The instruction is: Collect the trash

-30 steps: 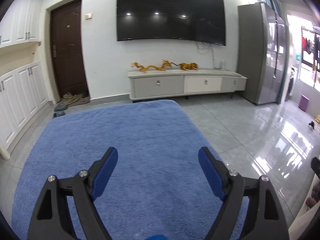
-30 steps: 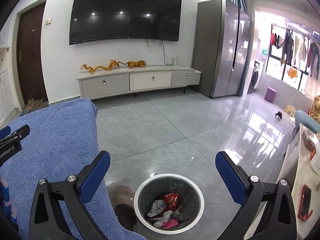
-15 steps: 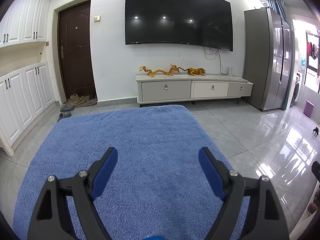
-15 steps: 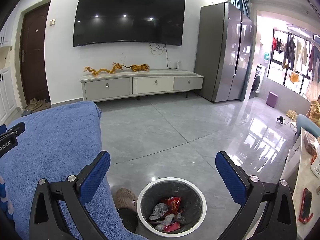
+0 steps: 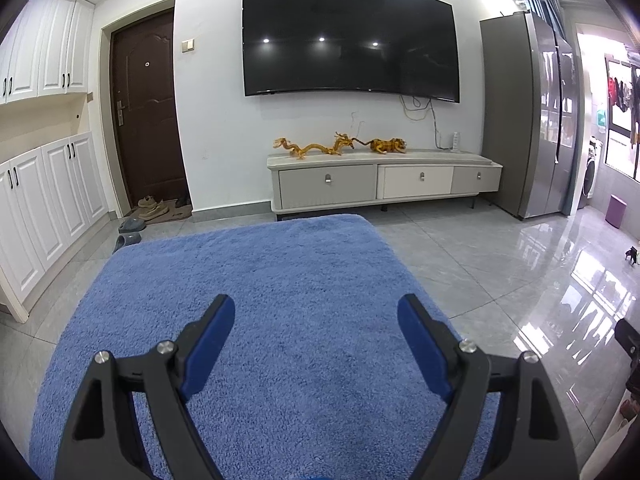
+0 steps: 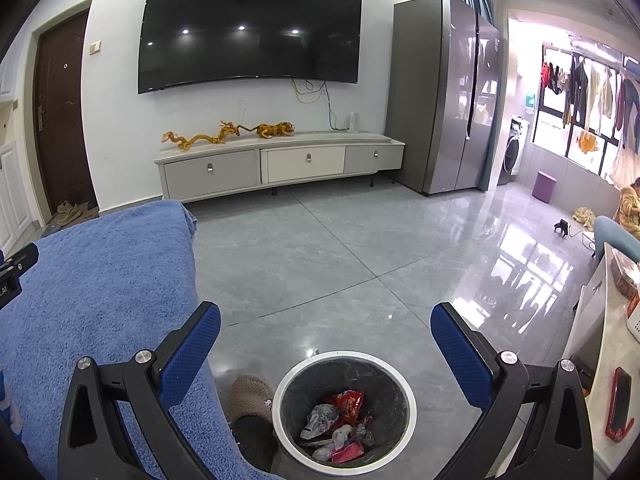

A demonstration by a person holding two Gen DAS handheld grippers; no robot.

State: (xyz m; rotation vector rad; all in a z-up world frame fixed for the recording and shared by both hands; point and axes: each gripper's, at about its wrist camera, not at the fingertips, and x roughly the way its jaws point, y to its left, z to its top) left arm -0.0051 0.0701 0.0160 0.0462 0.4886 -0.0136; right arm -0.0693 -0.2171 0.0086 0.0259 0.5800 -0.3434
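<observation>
The round white-rimmed trash bin point(image 6: 346, 412) gets clipped at its near edge by the right wrist frame. The crumpled wrappers point(image 6: 338, 426) inside are too small to identify. The fuzzy blue cloth point(image 5: 256, 320) runs off the bottom.

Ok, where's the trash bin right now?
In the right wrist view, the trash bin stands on the floor at the bottom centre, just right of the blue towel.

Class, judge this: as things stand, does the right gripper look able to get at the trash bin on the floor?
Probably yes. The right gripper stands open and empty above the trash bin, with nothing between them; the blue towel lies off to one side.
</observation>
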